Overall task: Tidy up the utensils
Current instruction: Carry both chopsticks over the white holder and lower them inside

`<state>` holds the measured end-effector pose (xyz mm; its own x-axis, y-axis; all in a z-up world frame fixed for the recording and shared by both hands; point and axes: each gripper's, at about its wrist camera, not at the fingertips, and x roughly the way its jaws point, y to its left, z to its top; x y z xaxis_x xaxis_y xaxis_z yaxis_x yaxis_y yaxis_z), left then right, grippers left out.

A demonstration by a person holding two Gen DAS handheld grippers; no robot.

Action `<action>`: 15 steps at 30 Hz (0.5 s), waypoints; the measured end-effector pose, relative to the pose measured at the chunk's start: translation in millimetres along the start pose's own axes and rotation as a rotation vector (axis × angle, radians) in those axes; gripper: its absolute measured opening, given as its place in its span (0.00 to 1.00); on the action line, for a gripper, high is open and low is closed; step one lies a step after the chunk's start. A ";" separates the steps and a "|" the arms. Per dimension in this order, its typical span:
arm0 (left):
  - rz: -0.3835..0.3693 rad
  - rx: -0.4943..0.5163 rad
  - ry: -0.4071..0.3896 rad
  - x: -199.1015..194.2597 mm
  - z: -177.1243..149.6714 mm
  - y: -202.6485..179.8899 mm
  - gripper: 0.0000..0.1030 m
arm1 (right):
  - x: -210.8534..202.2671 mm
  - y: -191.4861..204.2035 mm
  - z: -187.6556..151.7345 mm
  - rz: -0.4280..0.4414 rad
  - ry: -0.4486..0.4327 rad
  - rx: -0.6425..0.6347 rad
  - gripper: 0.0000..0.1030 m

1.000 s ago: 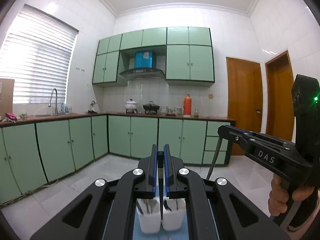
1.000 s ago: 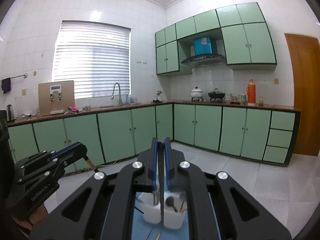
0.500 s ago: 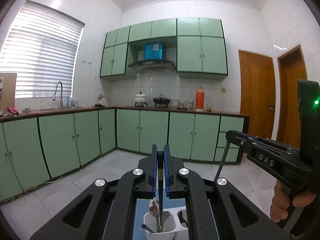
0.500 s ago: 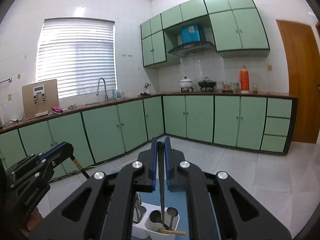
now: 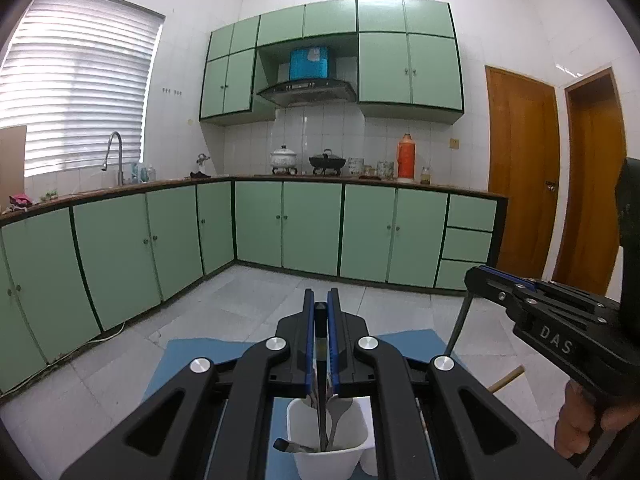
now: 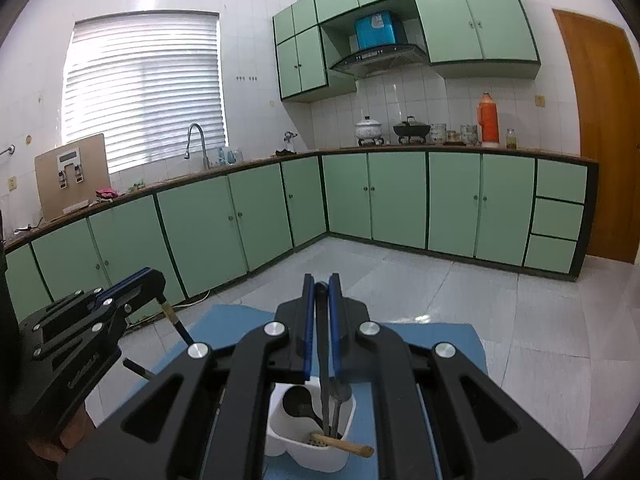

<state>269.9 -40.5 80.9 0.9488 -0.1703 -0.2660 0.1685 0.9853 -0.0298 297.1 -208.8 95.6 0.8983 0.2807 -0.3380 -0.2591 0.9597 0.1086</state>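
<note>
My left gripper (image 5: 319, 312) is shut on a thin dark utensil handle (image 5: 321, 412) that hangs down into the left compartment of a white utensil holder (image 5: 327, 458), among metal spoons. My right gripper (image 6: 321, 286) is shut on another dark utensil handle (image 6: 324, 384) that reaches into the right compartment of the holder (image 6: 310, 448), beside a black ladle (image 6: 298, 402) and a wooden-handled brush (image 6: 342, 444). The holder stands on a blue mat (image 6: 432, 340). Each gripper shows in the other's view: the right one (image 5: 476, 276), the left one (image 6: 154, 278).
Green base cabinets (image 5: 312, 228) run along the far walls under a countertop with pots, a sink tap (image 5: 114, 152) and an orange thermos (image 5: 405, 156). Wooden doors (image 5: 520, 176) stand at the right. White tiled floor (image 6: 440, 288) lies beyond the mat.
Both grippers have tilted further down and come lower over the holder. The held handles now reach deeper into its compartments, and more of the blue mat shows.
</note>
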 end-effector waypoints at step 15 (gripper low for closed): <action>0.034 -0.024 0.064 14.5 -16.5 13.4 0.07 | 6.7 -6.0 -17.5 -0.040 0.047 0.027 0.07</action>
<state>281.5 -29.5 60.8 0.9348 -0.1364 -0.3280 0.1296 0.9906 -0.0426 298.5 -212.5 76.4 0.8898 0.2427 -0.3865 -0.2128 0.9698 0.1190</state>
